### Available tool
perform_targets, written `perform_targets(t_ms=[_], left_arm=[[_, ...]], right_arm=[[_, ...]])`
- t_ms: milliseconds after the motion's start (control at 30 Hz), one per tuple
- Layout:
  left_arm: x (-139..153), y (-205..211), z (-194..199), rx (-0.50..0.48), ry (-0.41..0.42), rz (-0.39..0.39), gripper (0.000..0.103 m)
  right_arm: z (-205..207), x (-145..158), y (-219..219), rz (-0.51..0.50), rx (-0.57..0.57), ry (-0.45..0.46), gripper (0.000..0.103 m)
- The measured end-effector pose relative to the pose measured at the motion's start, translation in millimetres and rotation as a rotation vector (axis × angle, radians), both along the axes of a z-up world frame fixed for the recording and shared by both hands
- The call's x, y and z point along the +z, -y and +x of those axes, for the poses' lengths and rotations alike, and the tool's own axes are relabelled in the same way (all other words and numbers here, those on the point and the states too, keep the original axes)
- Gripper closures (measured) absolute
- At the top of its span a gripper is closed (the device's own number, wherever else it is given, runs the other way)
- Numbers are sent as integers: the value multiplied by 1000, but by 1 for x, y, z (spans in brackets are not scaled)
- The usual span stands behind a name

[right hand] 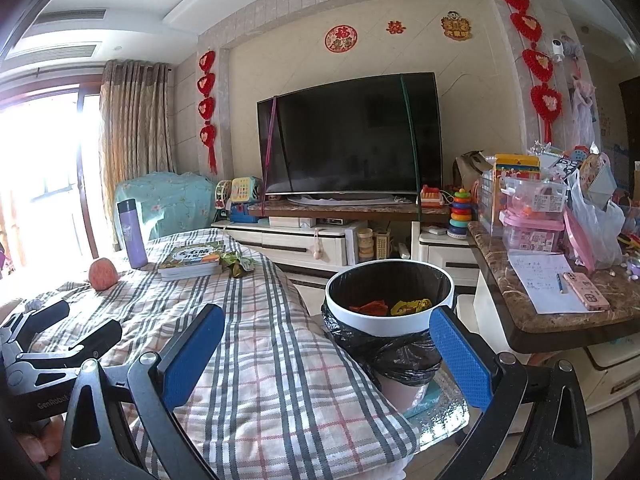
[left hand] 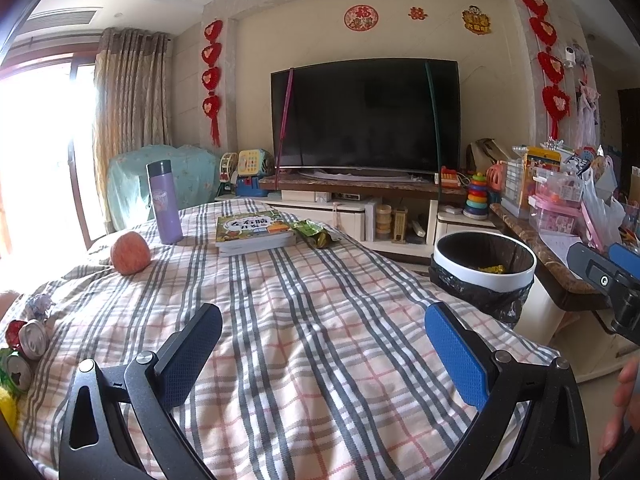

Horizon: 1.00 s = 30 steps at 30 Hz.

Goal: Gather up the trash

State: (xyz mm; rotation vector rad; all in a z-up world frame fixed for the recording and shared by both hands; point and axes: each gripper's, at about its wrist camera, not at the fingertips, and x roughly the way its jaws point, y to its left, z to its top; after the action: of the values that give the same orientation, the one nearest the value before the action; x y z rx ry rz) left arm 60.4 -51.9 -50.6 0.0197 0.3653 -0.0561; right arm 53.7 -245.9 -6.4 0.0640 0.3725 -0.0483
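Note:
A white-rimmed trash bin (left hand: 484, 264) (right hand: 390, 296) lined with a black bag stands right of the plaid-covered table (left hand: 300, 320) (right hand: 260, 340). Red and yellow wrappers (right hand: 400, 306) lie inside it. A green crumpled wrapper (left hand: 314, 232) (right hand: 240, 262) lies beside a book (left hand: 252, 232) (right hand: 194, 260) at the far end. Small cans and foil scraps (left hand: 28, 340) sit at the table's left edge. My left gripper (left hand: 324, 352) is open and empty above the cloth. My right gripper (right hand: 328, 356) is open and empty, between the table edge and the bin.
A purple flask (left hand: 164, 202) (right hand: 132, 234) and an apple (left hand: 130, 254) (right hand: 104, 274) sit far left on the table. A TV stand (right hand: 320, 236) is behind. A cluttered marble counter (right hand: 560, 312) with phone and papers is to the right.

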Motion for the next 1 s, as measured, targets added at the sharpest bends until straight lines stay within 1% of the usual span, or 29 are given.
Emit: perform_targets(t_ms=[1000], left_arm=[[-3,-2,8,-18,-15,1,1]], right_arm=[[3,-8,2,22,13,-21,0]])
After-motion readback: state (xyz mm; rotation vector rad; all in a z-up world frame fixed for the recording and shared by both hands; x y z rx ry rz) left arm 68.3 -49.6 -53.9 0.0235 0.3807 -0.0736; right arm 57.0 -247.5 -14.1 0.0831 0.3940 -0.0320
